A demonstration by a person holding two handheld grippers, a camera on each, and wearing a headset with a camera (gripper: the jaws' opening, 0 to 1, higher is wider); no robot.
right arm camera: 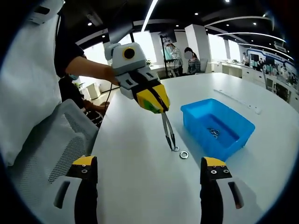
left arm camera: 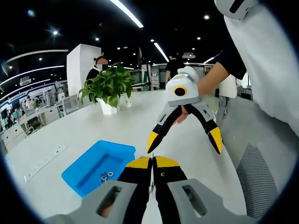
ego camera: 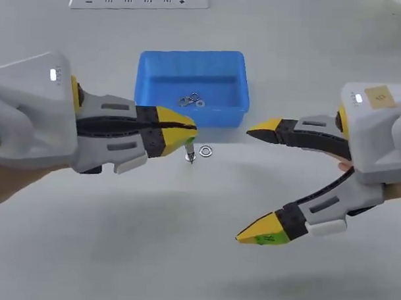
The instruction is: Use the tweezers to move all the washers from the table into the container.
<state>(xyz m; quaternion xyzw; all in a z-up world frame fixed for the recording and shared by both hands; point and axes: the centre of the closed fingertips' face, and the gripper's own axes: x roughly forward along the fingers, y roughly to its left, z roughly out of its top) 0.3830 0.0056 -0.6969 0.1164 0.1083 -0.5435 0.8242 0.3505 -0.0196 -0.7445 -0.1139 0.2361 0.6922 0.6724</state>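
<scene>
My left gripper (ego camera: 191, 128) is shut on thin metal tweezers (ego camera: 190, 149) that point down at the white table. In the right gripper view the tweezers (right arm camera: 168, 130) touch their tips to one washer (right arm camera: 175, 149), and a second washer (right arm camera: 184, 154) lies just beside it. The head view shows that second washer (ego camera: 206, 151) right of the tips. Behind them stands the blue container (ego camera: 145, 82) with several washers (ego camera: 192, 101) inside. My right gripper (ego camera: 247, 184) hangs open to the right, holding nothing.
A white power strip (ego camera: 140, 0) lies along the far edge behind the container. In the left gripper view a potted plant (left arm camera: 110, 86) stands further back on the table. A mesh chair (right arm camera: 46, 140) is beside the table.
</scene>
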